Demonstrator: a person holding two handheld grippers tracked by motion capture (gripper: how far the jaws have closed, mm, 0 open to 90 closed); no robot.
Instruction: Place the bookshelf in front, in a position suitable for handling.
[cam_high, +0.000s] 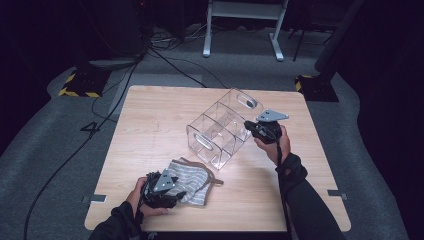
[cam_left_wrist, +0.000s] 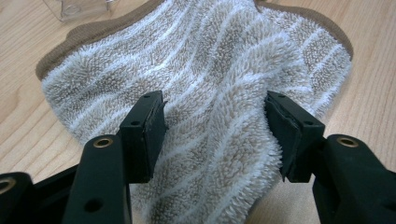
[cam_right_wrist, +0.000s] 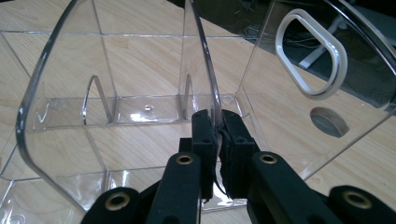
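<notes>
While your right hand-held gripper (cam_right_wrist: 217, 140) pinches the clear divided organizer's (cam_high: 220, 129) wall, your left hand-held gripper (cam_left_wrist: 215, 135) gapes over the unpacked striped towel (cam_left_wrist: 210, 74).

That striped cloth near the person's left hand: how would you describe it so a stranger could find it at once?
Start at the wooden table and go to its near edge, just in front of the clear plastic organizer. There lies the cloth, crumpled, with the open left claw poised over it. It is the soft thing here: fluffy terry in beige and white stripes with a brown trim.
</notes>
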